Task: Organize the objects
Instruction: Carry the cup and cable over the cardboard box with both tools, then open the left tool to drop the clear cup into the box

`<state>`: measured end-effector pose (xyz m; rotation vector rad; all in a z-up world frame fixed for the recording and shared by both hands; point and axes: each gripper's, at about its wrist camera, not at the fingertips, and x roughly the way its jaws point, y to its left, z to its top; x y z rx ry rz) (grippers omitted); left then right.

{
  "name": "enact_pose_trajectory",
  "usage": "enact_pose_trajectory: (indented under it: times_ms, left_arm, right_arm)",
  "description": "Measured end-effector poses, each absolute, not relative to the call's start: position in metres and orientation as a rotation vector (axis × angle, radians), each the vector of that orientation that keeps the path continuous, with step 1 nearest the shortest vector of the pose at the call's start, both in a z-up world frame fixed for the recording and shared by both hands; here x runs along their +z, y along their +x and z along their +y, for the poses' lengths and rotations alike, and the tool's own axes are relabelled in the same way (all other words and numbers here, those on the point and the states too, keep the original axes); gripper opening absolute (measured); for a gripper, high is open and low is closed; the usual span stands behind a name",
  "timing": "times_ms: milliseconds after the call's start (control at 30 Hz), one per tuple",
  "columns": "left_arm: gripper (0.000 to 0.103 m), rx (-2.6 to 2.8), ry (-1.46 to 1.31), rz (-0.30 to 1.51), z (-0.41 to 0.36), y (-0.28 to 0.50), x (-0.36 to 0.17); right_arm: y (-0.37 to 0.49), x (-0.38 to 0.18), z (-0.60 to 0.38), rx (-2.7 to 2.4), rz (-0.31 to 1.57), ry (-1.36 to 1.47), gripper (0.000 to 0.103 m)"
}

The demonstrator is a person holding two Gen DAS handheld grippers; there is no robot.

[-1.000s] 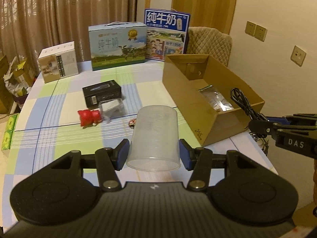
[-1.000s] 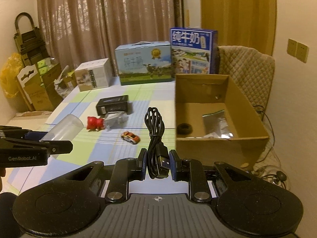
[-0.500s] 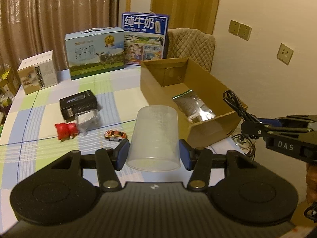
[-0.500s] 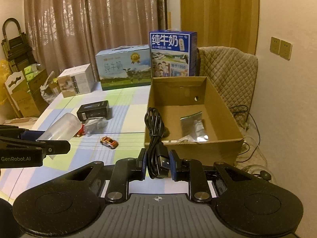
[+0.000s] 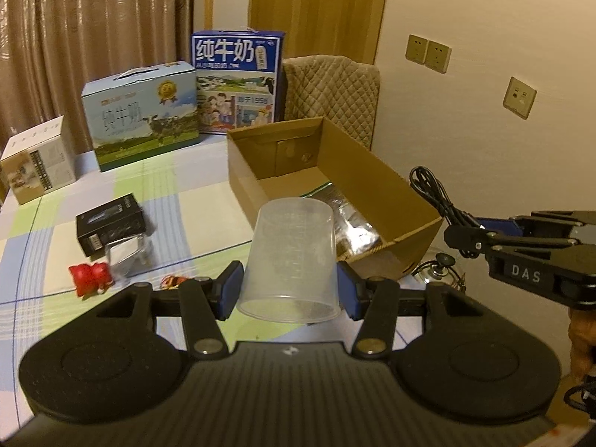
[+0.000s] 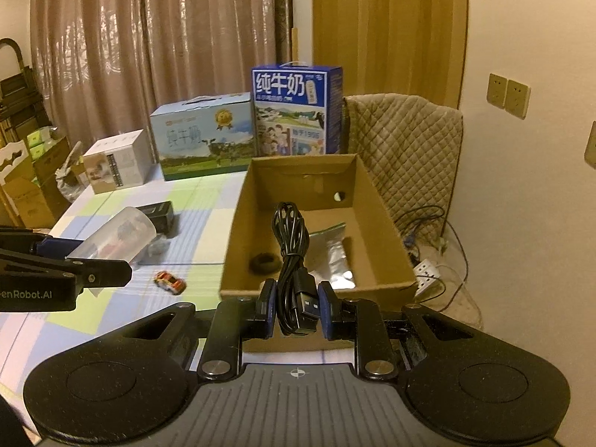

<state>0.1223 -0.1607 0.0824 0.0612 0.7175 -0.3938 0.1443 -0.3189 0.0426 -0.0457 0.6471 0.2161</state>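
My left gripper [image 5: 289, 294] is shut on a clear plastic cup [image 5: 292, 253], held in the air near the front left corner of an open cardboard box [image 5: 406, 182]. My right gripper [image 6: 297, 311] is shut on a coiled black USB cable [image 6: 290, 238], held above the box's near edge [image 6: 316, 292]. The box holds a silver zip bag [image 6: 333, 257] and a black ring [image 6: 263, 263]. On the checked table lie a toy car [image 6: 169, 281], a red toy [image 5: 89, 275], a small clear packet [image 5: 124, 259] and a black box [image 5: 110, 223]. The cup also shows in the right wrist view [image 6: 115, 240].
Two milk cartons [image 5: 143, 115] [image 5: 236, 82] and a white box [image 5: 35, 164] stand along the table's far edge. A padded chair [image 6: 404, 149] stands behind the cardboard box. A power strip and cables [image 6: 428, 277] lie on the floor at the right.
Both grippers have moved right and toward the cardboard box, carrying the cup and the cable. The box now sits closer and more central in both views.
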Motion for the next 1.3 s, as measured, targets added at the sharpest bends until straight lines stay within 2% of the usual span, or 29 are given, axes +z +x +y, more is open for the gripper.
enact_pose_trajectory:
  times_ms: [1300]
  left_arm:
    - [0.049,-0.476,0.06,0.79,-0.238,0.229,0.056]
  right_arm:
    - [0.234,0.028,-0.353,0.193,0.68,-0.033,0.019]
